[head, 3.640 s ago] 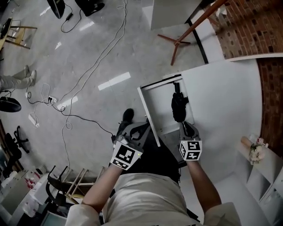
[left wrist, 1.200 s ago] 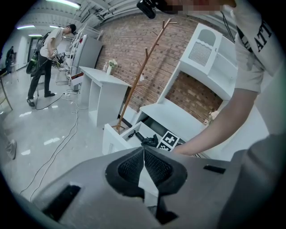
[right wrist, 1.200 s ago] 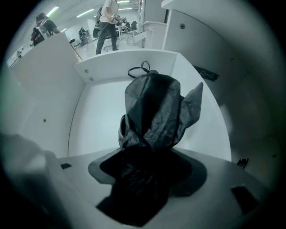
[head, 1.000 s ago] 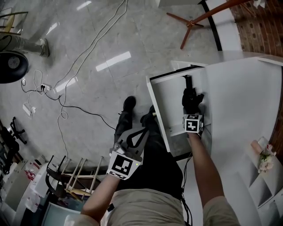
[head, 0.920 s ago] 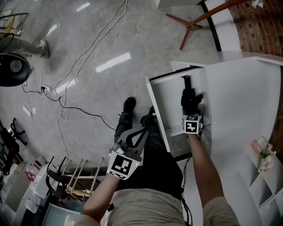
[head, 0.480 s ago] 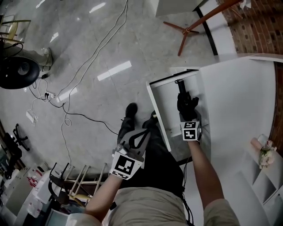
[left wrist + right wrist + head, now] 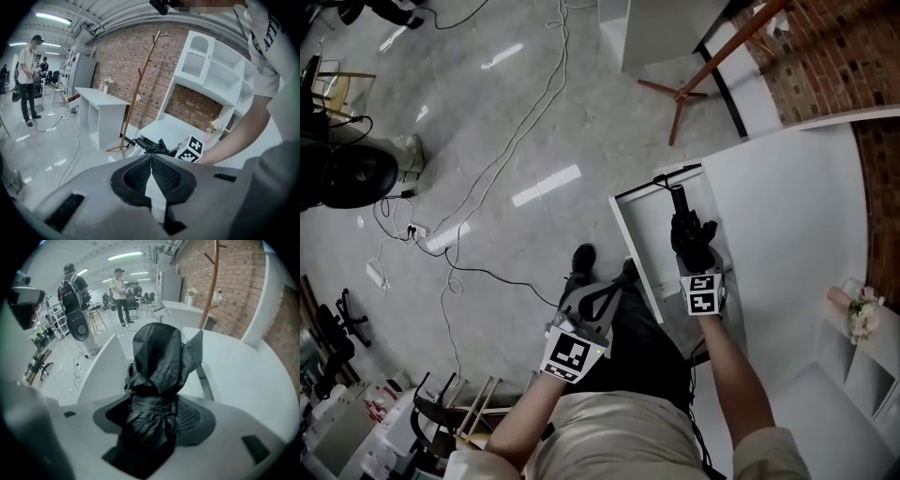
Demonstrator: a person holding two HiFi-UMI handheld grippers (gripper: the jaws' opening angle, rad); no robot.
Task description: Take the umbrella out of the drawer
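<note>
Black umbrella is clamped by jaws of right gripper at open drawer, right of centre; left gripper is closed, empty.

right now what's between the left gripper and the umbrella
Head view: the drawer's side wall and the person's trouser leg lie between left gripper and umbrella.

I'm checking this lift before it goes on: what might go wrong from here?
1. The right gripper grips the umbrella by its soft, bunched fabric, so it may slip out of the grip.
2. The umbrella's far end lies close to the far rim of the drawer and might catch there as it comes out.
</note>
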